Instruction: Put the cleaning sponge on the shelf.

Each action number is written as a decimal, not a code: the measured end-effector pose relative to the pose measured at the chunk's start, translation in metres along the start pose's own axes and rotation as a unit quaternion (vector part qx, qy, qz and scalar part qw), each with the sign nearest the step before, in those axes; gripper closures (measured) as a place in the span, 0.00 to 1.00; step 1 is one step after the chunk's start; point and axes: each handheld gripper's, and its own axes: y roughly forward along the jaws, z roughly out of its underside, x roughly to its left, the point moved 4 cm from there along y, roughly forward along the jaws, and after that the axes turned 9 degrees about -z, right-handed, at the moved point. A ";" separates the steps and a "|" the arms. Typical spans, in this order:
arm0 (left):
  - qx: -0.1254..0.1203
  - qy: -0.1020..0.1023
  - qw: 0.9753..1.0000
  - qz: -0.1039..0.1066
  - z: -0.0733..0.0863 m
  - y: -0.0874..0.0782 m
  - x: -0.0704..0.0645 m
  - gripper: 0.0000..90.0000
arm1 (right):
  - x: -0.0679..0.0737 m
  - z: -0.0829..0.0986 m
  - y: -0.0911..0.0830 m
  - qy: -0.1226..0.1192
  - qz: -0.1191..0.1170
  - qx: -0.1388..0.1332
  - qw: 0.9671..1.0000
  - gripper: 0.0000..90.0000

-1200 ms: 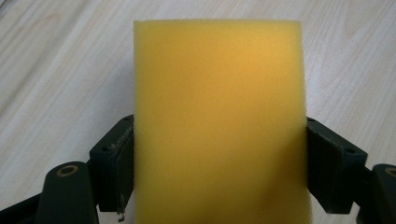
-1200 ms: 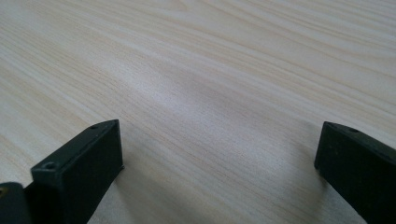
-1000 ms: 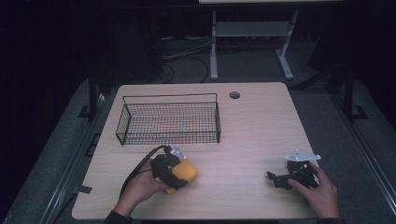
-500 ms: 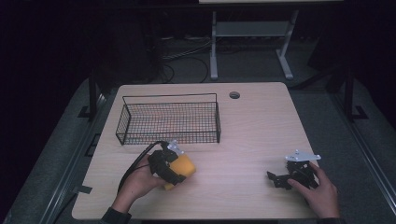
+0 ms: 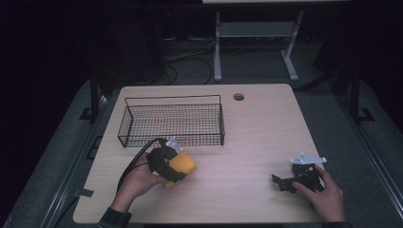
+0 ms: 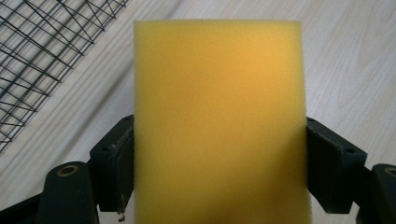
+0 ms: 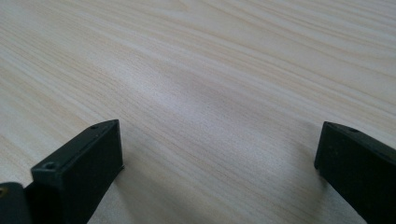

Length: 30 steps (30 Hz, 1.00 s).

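Left tongs point(image 5: 177, 167): pinching the yellow sponge point(image 5: 182, 164) by its two side faces, above the counter point(image 5: 266, 128) near its front-left corner.
Right tongs point(image 5: 283, 182): spread, holding nothing, near the front-right corner.
Wire basket point(image 5: 171, 124): just beyond the sponge, toward the far-left; the left hand is nearer.

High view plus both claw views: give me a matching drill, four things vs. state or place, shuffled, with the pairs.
Things:
1. sponge
2. wire basket
3. right claw
4. cable hole

States or places:
A. open over bare wood
B. far edge of the table
C. clamped in the left claw
D. black mesh, nothing inside

Pairs: 1-C, 2-D, 3-A, 4-B
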 end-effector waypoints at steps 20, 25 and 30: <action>-0.005 -0.018 1.000 -0.014 0.002 -0.015 0.021 0.25 | 0.000 0.000 0.000 0.000 0.000 0.000 1.000 0.00; -0.006 -0.021 1.000 -0.017 0.001 -0.020 0.027 0.25 | 0.000 0.000 0.000 0.000 0.000 0.000 1.000 0.00; -0.009 -0.025 0.999 -0.018 -0.002 -0.024 0.033 0.25 | 0.000 0.000 0.000 0.000 0.000 0.000 1.000 0.00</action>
